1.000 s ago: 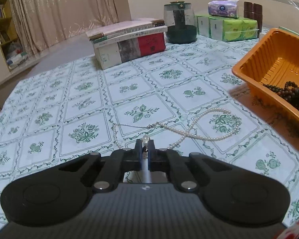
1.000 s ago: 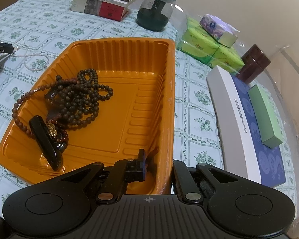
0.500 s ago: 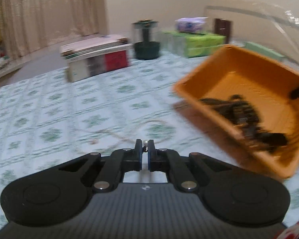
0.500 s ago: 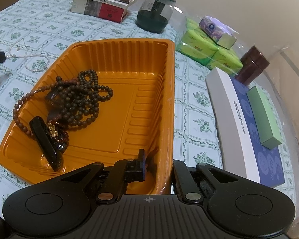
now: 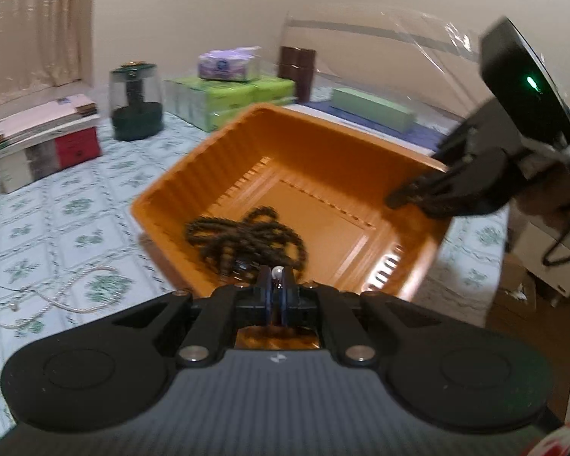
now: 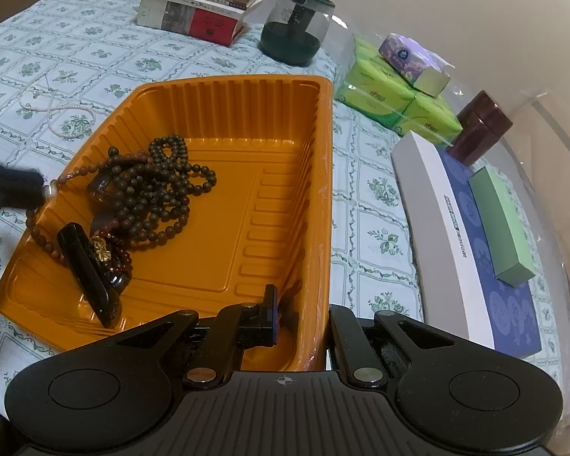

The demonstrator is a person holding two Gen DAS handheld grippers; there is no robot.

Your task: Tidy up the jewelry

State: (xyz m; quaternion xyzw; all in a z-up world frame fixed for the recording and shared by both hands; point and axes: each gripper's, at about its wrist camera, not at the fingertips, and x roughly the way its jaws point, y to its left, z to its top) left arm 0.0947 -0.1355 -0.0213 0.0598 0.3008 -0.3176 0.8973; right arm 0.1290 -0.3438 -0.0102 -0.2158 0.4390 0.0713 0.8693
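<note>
An orange tray (image 6: 247, 98) (image 5: 307, 129) sits on the patterned tablecloth and holds dark bead strands (image 6: 159, 190) (image 5: 247, 239) and a black oblong piece (image 6: 83, 266). My left gripper (image 5: 275, 285) is shut on a small white pearl item (image 5: 276, 273) over the tray's near rim; it shows at the left edge of the right wrist view (image 6: 11, 186). A pearl necklace (image 6: 53, 110) (image 5: 64, 296) lies on the cloth left of the tray. My right gripper (image 6: 300, 319) is shut on the tray's near wall, one finger inside, one outside.
A stack of books (image 6: 197, 11), a dark glass jar (image 6: 296, 26), green tissue packs (image 6: 395, 95) with a purple pack on top, a brown canister (image 6: 478, 129), and a white and blue box (image 6: 471, 239) with a green box (image 6: 501, 220) stand around the tray.
My left gripper rose from the cloth with the pearl item and swung right, over the tray. The pearl necklace stayed on the cloth. The right gripper kept its hold on the tray.
</note>
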